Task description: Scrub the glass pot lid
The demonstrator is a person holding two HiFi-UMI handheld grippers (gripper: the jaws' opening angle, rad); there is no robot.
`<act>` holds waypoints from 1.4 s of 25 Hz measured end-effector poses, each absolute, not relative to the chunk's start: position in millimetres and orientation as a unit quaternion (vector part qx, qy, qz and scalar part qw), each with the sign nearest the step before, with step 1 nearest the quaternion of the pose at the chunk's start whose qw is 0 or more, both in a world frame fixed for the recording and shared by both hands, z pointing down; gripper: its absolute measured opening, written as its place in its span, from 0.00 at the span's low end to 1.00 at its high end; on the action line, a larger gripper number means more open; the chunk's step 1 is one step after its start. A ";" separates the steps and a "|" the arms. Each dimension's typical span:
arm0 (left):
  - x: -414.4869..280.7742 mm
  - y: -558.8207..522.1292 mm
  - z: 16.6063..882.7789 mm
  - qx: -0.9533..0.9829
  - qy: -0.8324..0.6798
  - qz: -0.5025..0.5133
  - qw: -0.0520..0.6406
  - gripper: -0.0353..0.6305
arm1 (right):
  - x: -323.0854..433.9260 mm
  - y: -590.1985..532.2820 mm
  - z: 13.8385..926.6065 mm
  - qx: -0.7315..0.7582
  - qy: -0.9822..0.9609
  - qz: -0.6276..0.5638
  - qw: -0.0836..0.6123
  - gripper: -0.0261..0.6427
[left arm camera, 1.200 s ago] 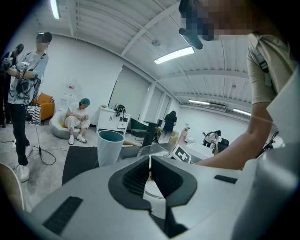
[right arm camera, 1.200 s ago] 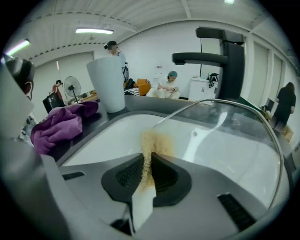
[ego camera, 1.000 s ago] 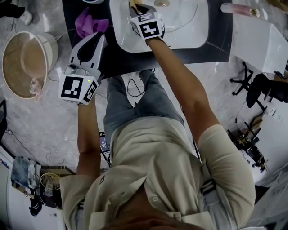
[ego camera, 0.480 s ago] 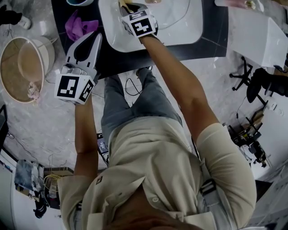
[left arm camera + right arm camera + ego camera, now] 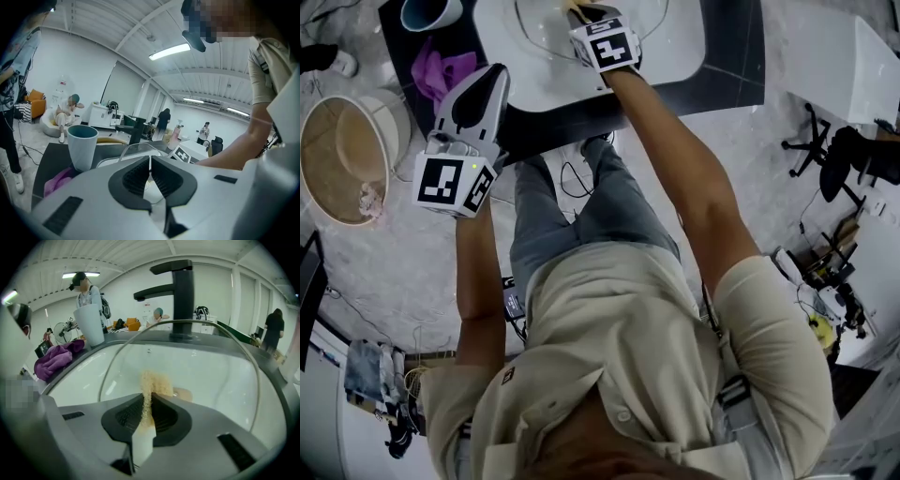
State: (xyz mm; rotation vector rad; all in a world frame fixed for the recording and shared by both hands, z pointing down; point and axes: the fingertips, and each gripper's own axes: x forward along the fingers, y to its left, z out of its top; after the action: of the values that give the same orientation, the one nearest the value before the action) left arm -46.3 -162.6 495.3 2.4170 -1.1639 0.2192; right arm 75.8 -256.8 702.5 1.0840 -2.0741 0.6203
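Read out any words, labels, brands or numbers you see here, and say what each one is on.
No text can be read.
Cubes on left gripper and right gripper: square markers, patterns only, no words.
The shirt logo: too small to read.
The wall notice behind the faucet: too blurred to read.
The sponge and cup: no print.

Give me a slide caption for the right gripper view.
Right gripper clamps a tan scrub pad before the glass lid in a white sink.

Clear glass pot lid (image 5: 206,364) leans in the sink (image 5: 77,378), tan sponge (image 5: 151,384) against it
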 end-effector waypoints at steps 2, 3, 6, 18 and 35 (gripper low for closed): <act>-39.3 -162.5 496.6 0.876 -0.419 0.081 0.224 0.08 | 111.5 -260.8 704.7 0.436 -0.790 0.242 0.356 0.10; -35.9 -162.4 497.0 0.877 -0.417 0.082 0.224 0.08 | 130.2 -262.6 706.2 0.447 -0.783 0.246 0.356 0.11; -25.2 -161.6 497.1 0.879 -0.413 0.085 0.223 0.08 | 194.3 -271.0 707.9 0.501 -0.746 0.272 0.345 0.10; -4.1 -151.7 495.4 0.884 -0.404 0.089 0.220 0.08 | 233.1 -268.1 695.2 0.520 -0.741 0.269 0.328 0.10; -31.8 -142.1 495.3 0.876 -0.422 0.082 0.220 0.08 | 218.7 -264.8 701.9 0.519 -0.736 0.264 0.344 0.10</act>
State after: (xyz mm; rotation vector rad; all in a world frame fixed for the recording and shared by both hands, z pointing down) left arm -31.8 -142.1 495.3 2.4235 -1.1661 0.2261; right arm 218.7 -264.8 701.9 1.3491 -1.9119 0.6864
